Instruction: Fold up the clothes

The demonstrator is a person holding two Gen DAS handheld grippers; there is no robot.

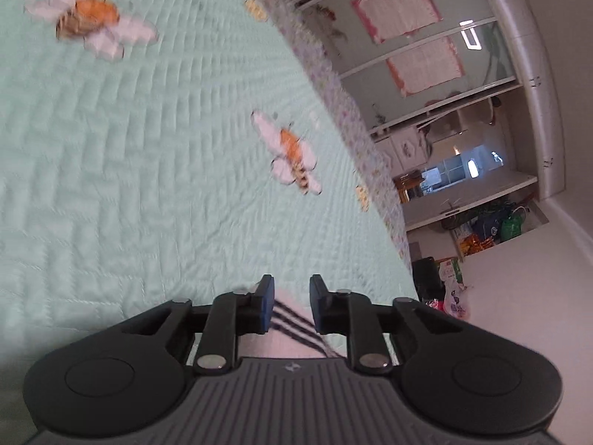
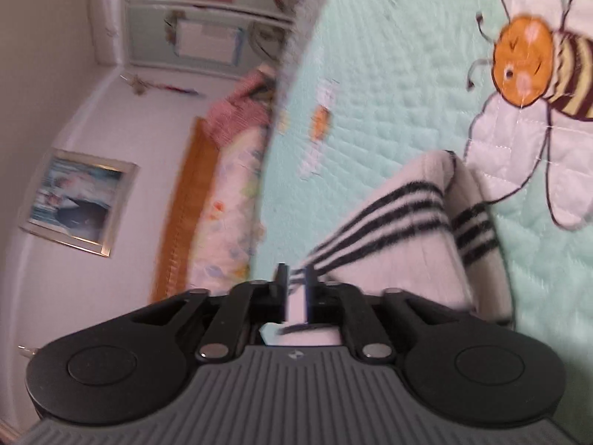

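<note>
A white garment with black stripes (image 2: 400, 218) lies on the mint quilt and rises in a ridge toward my right gripper (image 2: 296, 289). White cloth fills the narrow gap between that gripper's jaws, and they hold it. In the left wrist view another striped part of the garment (image 1: 292, 320) spans the gap of my left gripper (image 1: 292, 302), from the blue pad on one finger to the other finger. Both views are rolled sideways and blurred. Most of the garment is hidden behind the gripper bodies.
The mint quilt (image 1: 148, 148) with bee pictures (image 2: 530, 70) covers the bed. Its edge (image 1: 355, 126) drops toward mirrored wardrobe doors (image 1: 426, 59) and bags on the floor (image 1: 493, 226). In the right wrist view a wooden headboard (image 2: 181, 207), pillows and a framed picture (image 2: 78, 204) line the wall.
</note>
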